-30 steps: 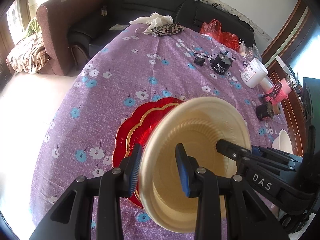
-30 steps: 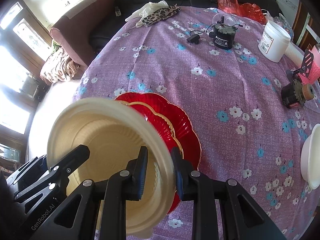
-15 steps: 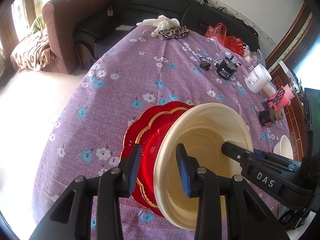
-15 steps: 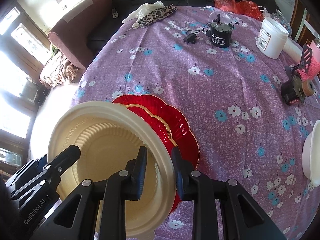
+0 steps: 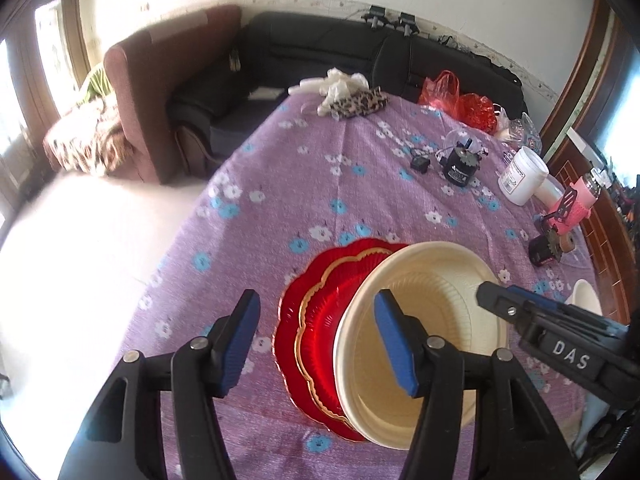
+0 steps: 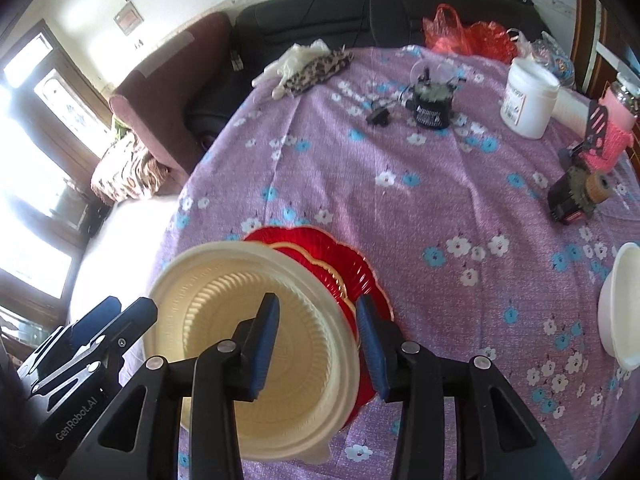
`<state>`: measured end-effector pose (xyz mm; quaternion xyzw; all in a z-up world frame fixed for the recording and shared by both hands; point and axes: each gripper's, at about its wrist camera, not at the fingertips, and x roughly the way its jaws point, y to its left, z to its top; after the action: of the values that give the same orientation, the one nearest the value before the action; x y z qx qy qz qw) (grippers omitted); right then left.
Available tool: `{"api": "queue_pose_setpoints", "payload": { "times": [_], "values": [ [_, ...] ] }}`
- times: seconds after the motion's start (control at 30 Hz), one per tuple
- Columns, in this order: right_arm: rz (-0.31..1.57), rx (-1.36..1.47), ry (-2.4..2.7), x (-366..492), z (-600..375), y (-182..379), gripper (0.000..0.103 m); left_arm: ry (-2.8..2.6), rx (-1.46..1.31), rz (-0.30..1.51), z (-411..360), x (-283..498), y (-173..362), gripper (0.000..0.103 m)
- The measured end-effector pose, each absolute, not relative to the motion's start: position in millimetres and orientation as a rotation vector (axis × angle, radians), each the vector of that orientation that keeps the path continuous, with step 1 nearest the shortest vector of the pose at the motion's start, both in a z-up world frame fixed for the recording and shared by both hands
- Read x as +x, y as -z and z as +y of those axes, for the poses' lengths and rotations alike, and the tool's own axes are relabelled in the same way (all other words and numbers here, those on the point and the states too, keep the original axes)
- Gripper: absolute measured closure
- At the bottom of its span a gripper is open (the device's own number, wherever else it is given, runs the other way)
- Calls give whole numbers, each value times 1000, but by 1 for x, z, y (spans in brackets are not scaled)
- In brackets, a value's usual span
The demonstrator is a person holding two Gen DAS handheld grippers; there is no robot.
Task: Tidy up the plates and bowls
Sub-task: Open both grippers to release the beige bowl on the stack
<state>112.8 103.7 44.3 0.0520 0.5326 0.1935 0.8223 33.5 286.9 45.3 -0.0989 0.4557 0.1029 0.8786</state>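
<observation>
Tablecloth [image 6: 420, 200]: purple w/ white & blue flower print. Bowl [image 6: 224, 320]: cream, ribbed inside. Plates [image 5: 320, 320] beneath it: glossy red, fluted, the upper w/ a gold scalloped edge. Second bowl [image 6: 618, 304]: white. Left gripper [image 5: 316, 338] & right gripper [image 6: 316, 338]: black frames, blue pads [image 5: 390, 340]. Jar [image 6: 528, 98]: white w/ white label, red lettering. Cloth [image 6: 316, 70]: leopard print, tan & black. Bag [image 6: 468, 36]: red plastic. Pump [image 6: 432, 104]: black. Armchair [image 5: 172, 92]: maroon. Sofa [image 5: 320, 52]: black.
</observation>
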Motion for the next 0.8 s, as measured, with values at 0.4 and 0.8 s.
{"api": "queue_pose_setpoints", "payload": {
  "times": [0.4, 0.8],
  "values": [
    [1097, 174, -323, 98, 31, -44, 48, -193, -120, 870, 236, 20, -71, 31],
    [1107, 273, -203, 83, -90, -28, 48, -60, -48, 891, 138, 23, -74, 31]
  ]
}}
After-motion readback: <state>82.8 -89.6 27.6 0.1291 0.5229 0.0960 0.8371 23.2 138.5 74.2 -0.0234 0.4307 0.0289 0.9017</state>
